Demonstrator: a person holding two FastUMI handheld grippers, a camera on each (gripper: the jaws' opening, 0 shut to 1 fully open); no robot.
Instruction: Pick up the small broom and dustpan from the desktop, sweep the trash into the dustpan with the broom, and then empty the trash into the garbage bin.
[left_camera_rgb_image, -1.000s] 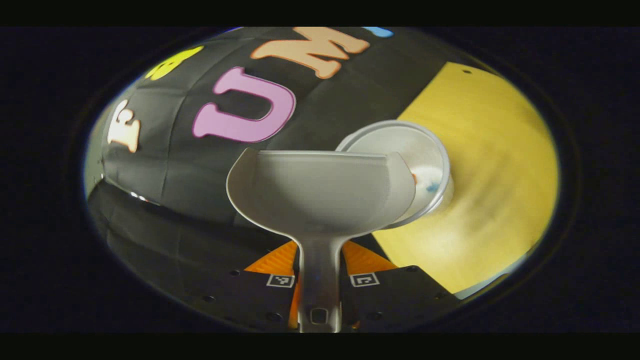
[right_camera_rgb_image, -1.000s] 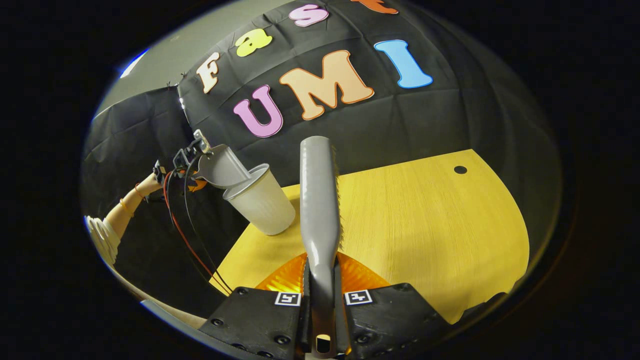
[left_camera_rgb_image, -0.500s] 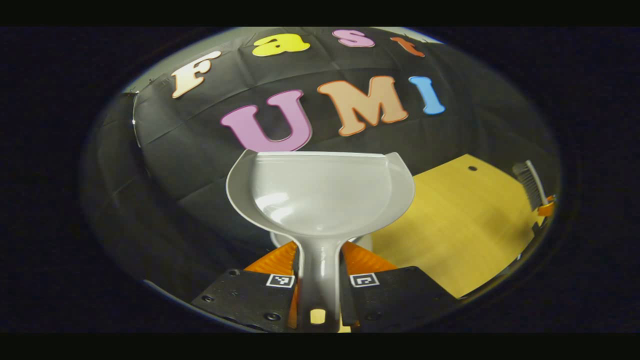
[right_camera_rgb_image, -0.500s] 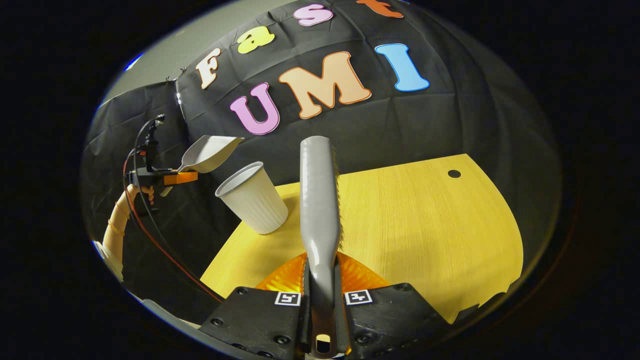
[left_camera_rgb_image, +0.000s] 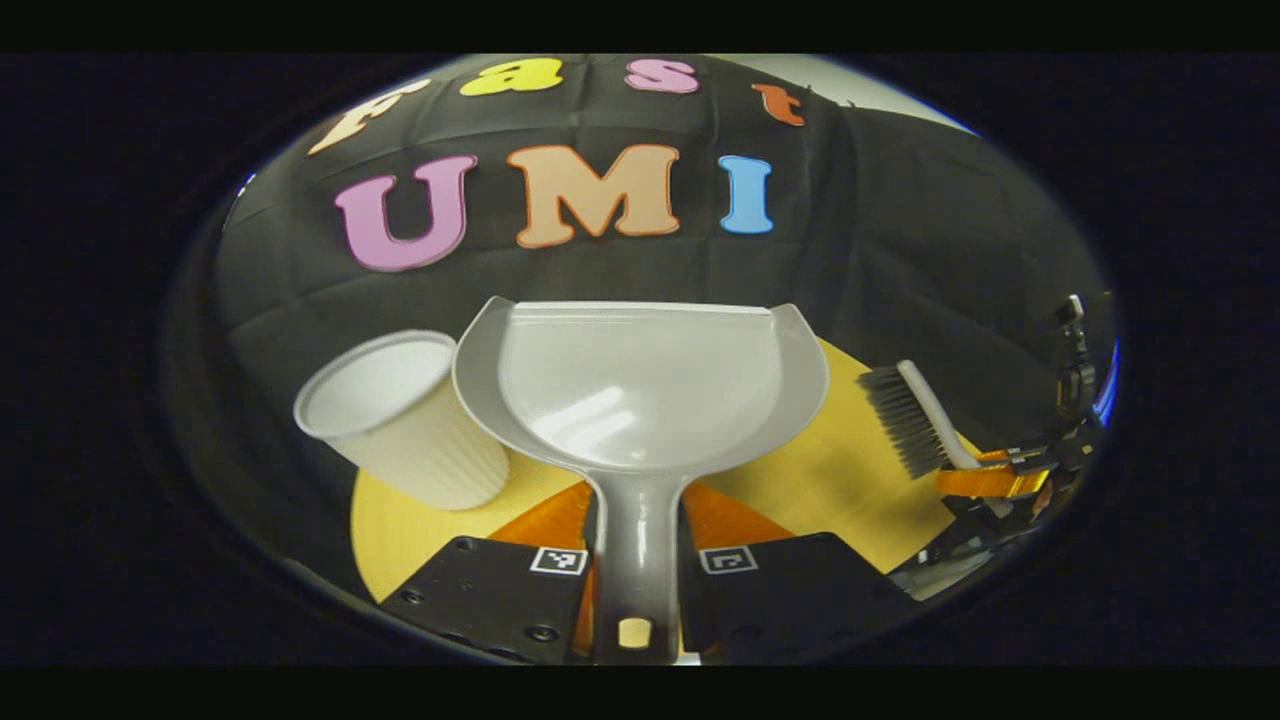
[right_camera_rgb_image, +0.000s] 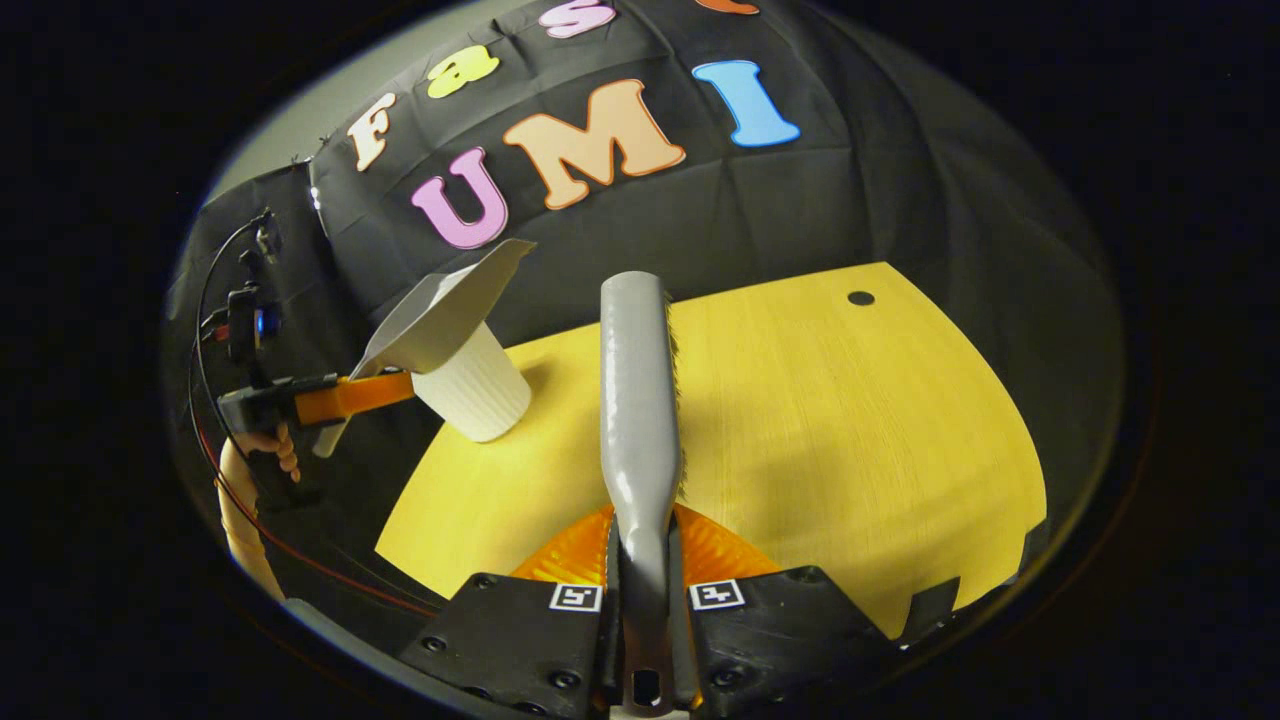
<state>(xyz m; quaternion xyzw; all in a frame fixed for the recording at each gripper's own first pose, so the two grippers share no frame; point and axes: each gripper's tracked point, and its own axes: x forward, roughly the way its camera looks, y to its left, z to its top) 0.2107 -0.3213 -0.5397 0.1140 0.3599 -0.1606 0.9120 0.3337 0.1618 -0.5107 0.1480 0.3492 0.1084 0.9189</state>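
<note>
My left gripper (left_camera_rgb_image: 637, 560) clamps dustpan (left_camera_rgb_image: 640, 385) handle; right gripper (right_camera_rgb_image: 645, 600) clamps broom (right_camera_rgb_image: 638, 400) handle; both light, stiff plastic; cup bin (left_camera_rgb_image: 400, 420) near left, tips easily.

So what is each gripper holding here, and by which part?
Left gripper: the dustpan, by its handle. Right gripper: the broom, by its handle end.
</note>
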